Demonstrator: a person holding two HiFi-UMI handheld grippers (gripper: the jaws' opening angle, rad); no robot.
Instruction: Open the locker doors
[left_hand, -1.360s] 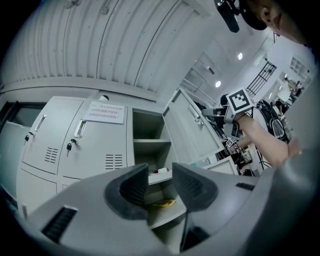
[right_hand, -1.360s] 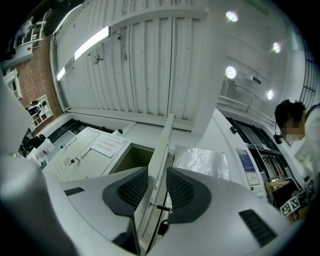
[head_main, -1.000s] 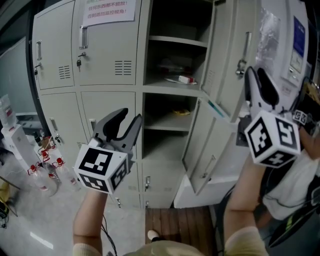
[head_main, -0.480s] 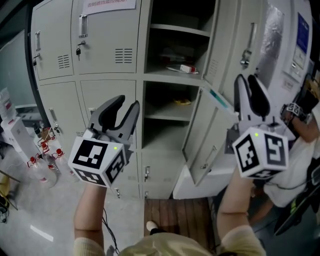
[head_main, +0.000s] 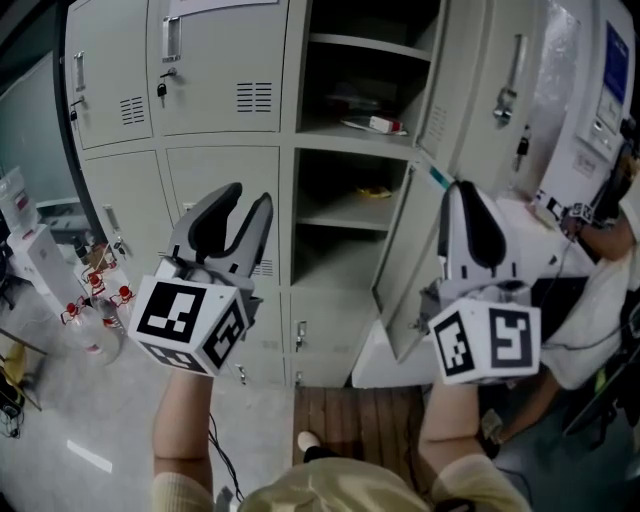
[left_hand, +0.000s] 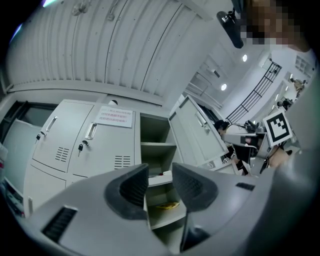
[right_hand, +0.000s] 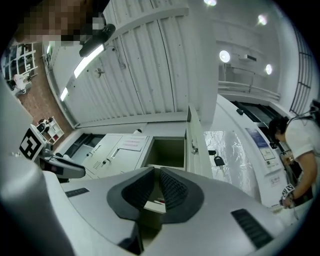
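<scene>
Lockers (head_main: 215, 150) of grey steel fill the wall ahead, and the right-hand column stands open: its upper door (head_main: 480, 90) and lower door (head_main: 410, 260) both swing out to the right, baring the shelves inside. The doors further left, such as the upper closed door (head_main: 215, 65), are shut, with a paper notice (left_hand: 116, 116) stuck across the top pair. A seated person (head_main: 600, 290) is at the far right, beside the open doors. The left gripper (head_main: 248, 200) is held up in front of the closed lower lockers, its jaws spread wide with nothing between them. The right gripper (head_main: 466, 195) is raised just before the lower open door, apart from it, its jaws closing to a narrow slit on empty air. Bottles with red caps (head_main: 95, 320) cluster on the floor at the left. A small red-and-white box (head_main: 385, 125) lies on the upper shelf, something yellow (head_main: 375, 192) on the shelf below, and a key (head_main: 161, 90) hangs from a closed door's lock.
</scene>
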